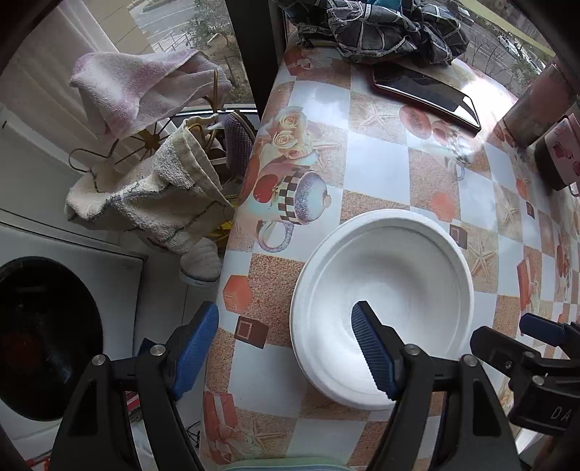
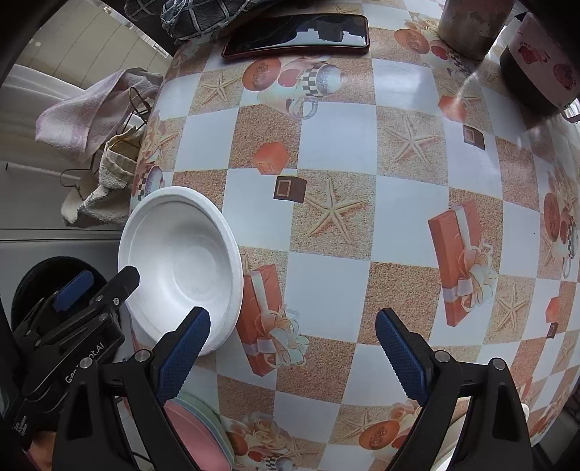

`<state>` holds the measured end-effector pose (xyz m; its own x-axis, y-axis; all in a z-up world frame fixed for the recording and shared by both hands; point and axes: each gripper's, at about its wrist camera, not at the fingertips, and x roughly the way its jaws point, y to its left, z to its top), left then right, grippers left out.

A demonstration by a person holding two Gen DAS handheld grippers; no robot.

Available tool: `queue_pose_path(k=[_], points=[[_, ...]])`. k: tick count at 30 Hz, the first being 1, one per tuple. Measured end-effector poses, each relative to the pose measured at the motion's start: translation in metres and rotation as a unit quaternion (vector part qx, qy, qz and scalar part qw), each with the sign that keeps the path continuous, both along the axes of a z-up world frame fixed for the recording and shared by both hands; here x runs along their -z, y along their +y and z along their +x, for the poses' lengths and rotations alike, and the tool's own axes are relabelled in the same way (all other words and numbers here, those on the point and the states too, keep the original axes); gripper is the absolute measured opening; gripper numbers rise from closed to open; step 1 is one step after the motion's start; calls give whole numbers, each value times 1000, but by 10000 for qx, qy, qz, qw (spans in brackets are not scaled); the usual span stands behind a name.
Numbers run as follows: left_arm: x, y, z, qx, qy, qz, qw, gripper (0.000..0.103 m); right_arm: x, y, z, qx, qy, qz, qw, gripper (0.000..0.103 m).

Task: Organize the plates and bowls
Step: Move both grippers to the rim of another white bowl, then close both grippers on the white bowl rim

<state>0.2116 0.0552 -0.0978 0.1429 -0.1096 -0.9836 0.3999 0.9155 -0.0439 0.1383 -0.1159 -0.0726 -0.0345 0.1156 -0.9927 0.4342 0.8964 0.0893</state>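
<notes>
1. White lettering on the black body of the left claw (image 2: pixel 94 290) reads partly "Gen…ot.AI" in the right wrist view; the left wrist view shows the letters "DA" on the black body of the right claw (image 1: pixel 540 328)
2. The desk (image 2: pixel 337 145) wears a glossy oilcloth of white and sandy checks printed with starfish, red gift boxes, roses and teacups
3. The white foam bowl (image 1: pixel 384 308) sits upright near the desk's left edge, empty; the left claw (image 1: pixel 286 347) stands wide, one blue ribbed finger above the bowl's inside and the other out past the desk edge, gripping nothing
4. The right claw (image 2: pixel 291 347) is likewise spread wide over bare oilcloth just right of the white foam bowl (image 2: pixel 181 268), holding nothing
5. At the far end lie a black smartphone in a red case (image 2: pixel 295 36), a crumpled dark patterned cloth (image 1: pixel 391 29) and a pink floral mug (image 2: pixel 543 61) beside a rusty cylindrical tin (image 2: pixel 471 25)
6. Only the left wrist view shows the window with the street outside, the round dark door of a white washing machine (image 1: pixel 43 337) and, in full, the pale towels on a gold wire rack (image 1: pixel 145 152)
7. Only the right wrist view shows the stack of pink and pale green plates (image 2: pixel 203 434) at the near desk edge, under its left finger
</notes>
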Motion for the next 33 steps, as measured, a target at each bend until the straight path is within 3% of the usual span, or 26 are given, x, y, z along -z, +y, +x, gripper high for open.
queue_pose_path(k=[10,12,13,18,20,23,33], points=[[29,-13,11,206,160,272,9993,79,33,7,19,-158,199,-160,9995,93],[32,-15,12,269,179,285,9991,79,36,7,21,-146,210,-95,9996,84],[34,-16,12,314,213,325,9988,79,38,8,21,-161,239,-78,9996,74],[40,-22,9,407,456,209,9979,51,44,12,22,-154,220,214,9994,52],[37,-29,4,554,454,185,9973,41,44,13,24,-177,150,409,9989,32],[34,-42,-8,752,493,166,9958,39,49,11,21,-19,221,660,9976,15],[29,-75,-85,1256,687,188,9895,39,36,-6,-45,-94,416,354,9985,15]])
